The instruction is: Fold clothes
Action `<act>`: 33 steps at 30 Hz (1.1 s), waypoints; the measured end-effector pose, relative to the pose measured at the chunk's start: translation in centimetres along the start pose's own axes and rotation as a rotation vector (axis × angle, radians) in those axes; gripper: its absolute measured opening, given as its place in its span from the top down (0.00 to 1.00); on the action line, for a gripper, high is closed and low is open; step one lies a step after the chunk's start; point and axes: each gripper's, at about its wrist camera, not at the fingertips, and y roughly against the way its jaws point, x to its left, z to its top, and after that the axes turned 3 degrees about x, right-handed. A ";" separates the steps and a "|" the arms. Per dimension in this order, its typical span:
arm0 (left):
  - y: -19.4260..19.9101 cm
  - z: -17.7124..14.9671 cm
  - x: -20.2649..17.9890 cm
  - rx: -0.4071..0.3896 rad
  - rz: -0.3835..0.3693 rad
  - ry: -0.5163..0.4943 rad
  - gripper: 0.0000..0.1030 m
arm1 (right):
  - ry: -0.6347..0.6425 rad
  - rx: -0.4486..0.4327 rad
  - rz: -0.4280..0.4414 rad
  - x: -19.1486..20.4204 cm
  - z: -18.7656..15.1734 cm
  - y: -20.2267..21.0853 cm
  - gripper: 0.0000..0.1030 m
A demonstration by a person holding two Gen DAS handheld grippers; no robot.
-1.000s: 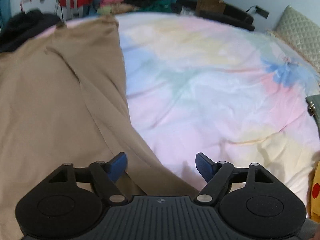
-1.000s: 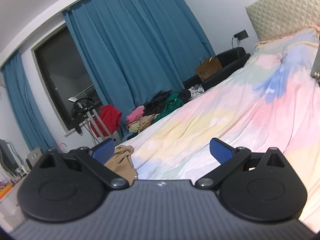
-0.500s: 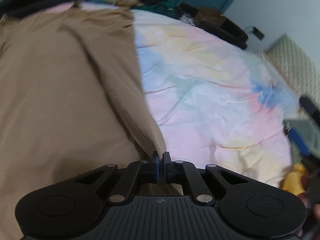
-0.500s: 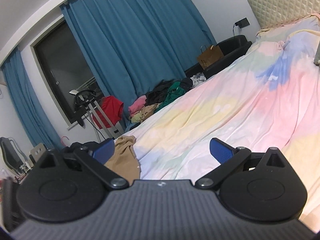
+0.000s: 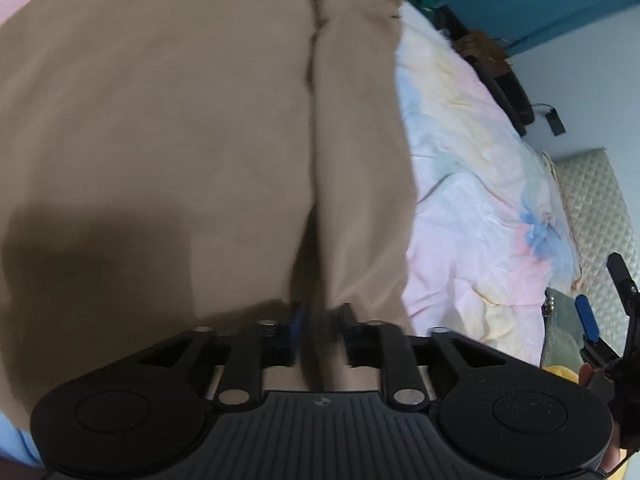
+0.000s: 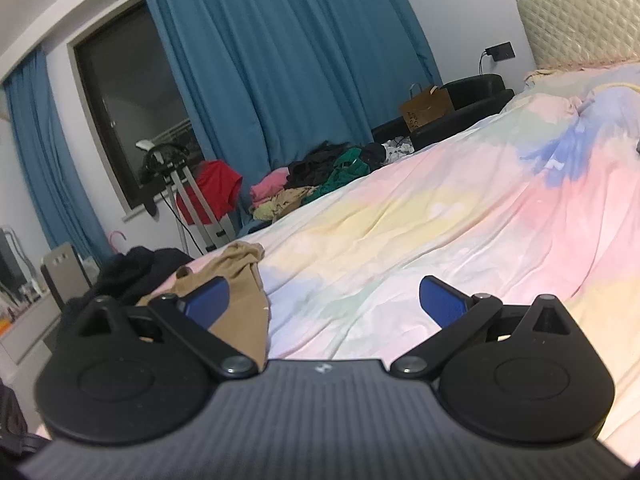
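We are gripping with the left gripper, its two black fingers drawn close with only a narrow gap between them, and a ridge of the tan, soft-knit garment is running up through that gap, so we are judging it to be pinched on the cloth's near edge. Taking that gripper as our landmark, the garment is spreading away from it and to its left, its long axis running straight ahead along the fingers toward the far end of the pastel tie-dye bedspread. A long lengthwise crease is leading forward from the pinch. To the right of the garment's straight right edge the bedspread is lying bare.

The right gripper is hovering over the bedspread with its blue-padded fingers spread wide, holding nothing and touching nothing. From it, the garment is lying off to the left, the bunched far end showing beyond its left finger. In the left wrist view this gripper is showing far out to the right of the landmark, well apart from the cloth.

So we are reckoning the left gripper is the nearer one and is carrying the fold, while the right is needing to travel leftward to reach a second hold.

Beyond the far bed edge, a heap of mixed clothes is waiting under the blue curtains.
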 end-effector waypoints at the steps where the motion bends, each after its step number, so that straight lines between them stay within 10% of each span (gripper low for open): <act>1: 0.0 -0.1 0.4 0.005 -0.002 0.010 0.57 | 0.008 0.003 -0.003 0.2 -0.1 -0.1 0.00; 7: -0.4 -0.7 0.8 0.072 -0.104 0.012 0.50 | 0.054 0.019 -0.014 1.3 -0.4 -0.4 0.00; 16: 0.5 -0.9 -1.4 0.076 -0.040 -0.169 0.98 | 0.123 0.071 0.028 2.6 -1.0 -1.0 0.00; 27: 2.4 -3.9 -2.1 -0.022 0.225 -0.310 0.97 | 0.135 0.089 0.037 2.9 -1.0 -1.0 0.00; 33: 3.1 -4.4 -3.3 -0.097 0.289 -0.371 0.78 | 0.154 0.080 0.043 3.1 -1.1 -0.6 0.00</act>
